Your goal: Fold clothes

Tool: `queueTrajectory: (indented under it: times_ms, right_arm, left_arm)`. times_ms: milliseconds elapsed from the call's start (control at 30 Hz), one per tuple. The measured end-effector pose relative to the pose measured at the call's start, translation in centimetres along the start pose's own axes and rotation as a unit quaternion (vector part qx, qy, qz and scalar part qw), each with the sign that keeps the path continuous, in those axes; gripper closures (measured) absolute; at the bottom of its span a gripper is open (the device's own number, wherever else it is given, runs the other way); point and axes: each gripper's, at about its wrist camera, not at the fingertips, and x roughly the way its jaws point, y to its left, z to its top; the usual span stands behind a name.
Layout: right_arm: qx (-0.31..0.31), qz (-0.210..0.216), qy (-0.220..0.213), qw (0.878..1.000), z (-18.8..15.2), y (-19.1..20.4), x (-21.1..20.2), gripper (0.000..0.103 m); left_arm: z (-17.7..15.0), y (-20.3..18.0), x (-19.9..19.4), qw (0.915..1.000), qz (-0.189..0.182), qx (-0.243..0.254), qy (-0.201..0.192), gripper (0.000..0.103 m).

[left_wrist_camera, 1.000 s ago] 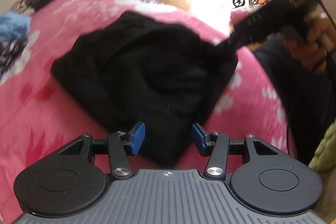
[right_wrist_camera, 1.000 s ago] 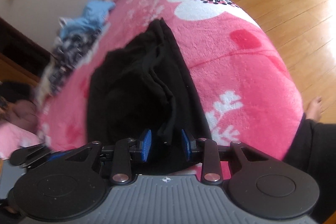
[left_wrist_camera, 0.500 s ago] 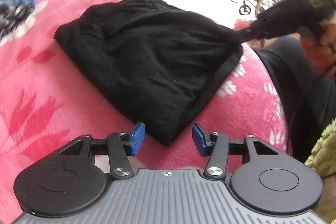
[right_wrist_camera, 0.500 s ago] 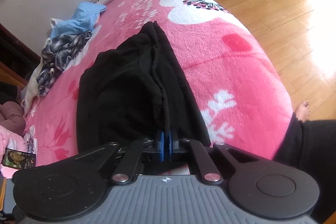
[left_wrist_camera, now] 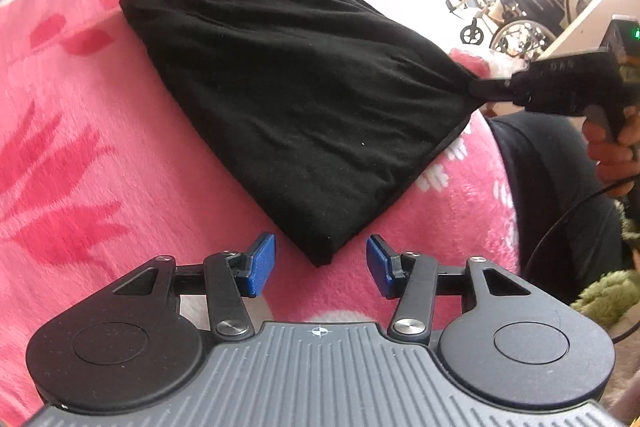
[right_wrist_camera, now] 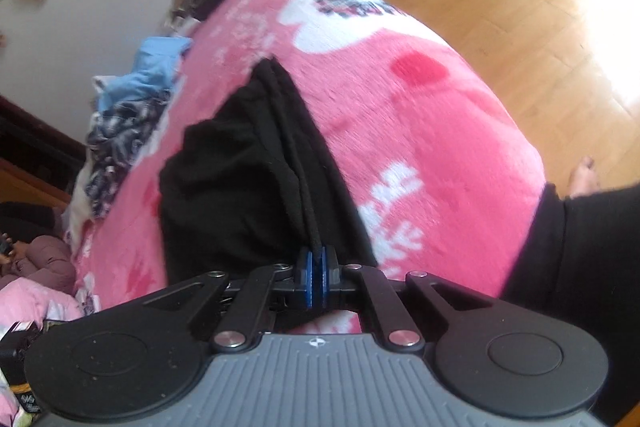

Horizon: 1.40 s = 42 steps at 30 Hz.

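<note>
Black folded garment [left_wrist_camera: 296, 99] lies on the pink blanket [left_wrist_camera: 80, 147]. Left gripper [left_wrist_camera: 320, 263] hovers released, jaws either side of its near corner, not touching. Right gripper [right_wrist_camera: 318, 277] is clenched on the garment's bunched edge; only its view shows the wooden floor [right_wrist_camera: 520, 7].

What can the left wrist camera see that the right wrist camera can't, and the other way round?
Only the left wrist view shows the open left gripper with the garment's near corner between its pads, and a wheelchair. Only the right wrist view shows the wooden floor, a bare foot and piled clothes. Both show the black garment on the pink blanket, pinched by the right gripper.
</note>
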Motion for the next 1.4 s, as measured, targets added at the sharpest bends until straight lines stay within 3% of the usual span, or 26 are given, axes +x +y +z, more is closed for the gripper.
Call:
queueTrajectory:
  times_ms: [133,300,467,700,767,800,900,1067,1200,1333,1400]
  right_arm:
    - [0.008,-0.013,0.023,1.0,-0.2,-0.9,1.2,0.099]
    - [-0.007,-0.001,0.019,1.0,0.0,-0.4,0.2,0.099]
    - [-0.009,-0.029,0.029,0.999,-0.1,-1.3,1.7,0.099]
    - [-0.095,-0.073,0.027,0.992,-0.6,0.1,2.1,0.098]
    - [-0.113,-0.093,0.026,0.989,-0.5,0.4,1.6,0.093]
    - [-0.121,-0.103,0.026,0.987,-0.4,0.5,1.3,0.088]
    - [-0.148,-0.122,-0.003,0.982,-0.1,0.8,-0.8,0.087]
    - [-0.239,-0.067,-0.04,0.968,1.2,3.7,-1.8,0.087]
    - [-0.316,-0.036,-0.016,0.948,0.7,6.5,1.2,0.088]
    - [-0.344,-0.076,0.037,0.935,-1.2,5.6,4.6,0.089]
    - [-0.331,-0.09,0.045,0.938,-1.3,4.8,4.0,0.089]
  left_arm:
    - [0.3,0.8,0.1,0.9997,-0.01,-0.022,0.01,0.052]
    - [0.4,1.0,-0.6,0.9995,-0.021,-0.024,0.004,0.052]
    - [0.7,1.6,0.3,0.9989,-0.02,-0.042,0.008,0.052]
    - [0.9,1.7,1.0,0.9986,-0.011,-0.04,0.032,0.052]
    - [1.0,1.5,0.6,0.9988,-0.006,-0.035,0.035,0.052]
    - [1.1,1.4,0.3,0.9989,-0.002,-0.032,0.034,0.052]
    - [1.3,1.1,-1.0,0.9994,0.024,-0.018,0.014,0.052]
    - [2.9,-1.1,-1.9,0.9947,0.085,0.05,-0.029,0.052]
    - [3.5,-3.0,0.0,0.9875,0.113,0.106,-0.027,0.052]
    - [2.4,-3.1,2.7,0.9816,0.142,0.126,0.019,0.052]
    - [2.1,-2.7,3.1,0.9829,0.142,0.113,0.027,0.052]
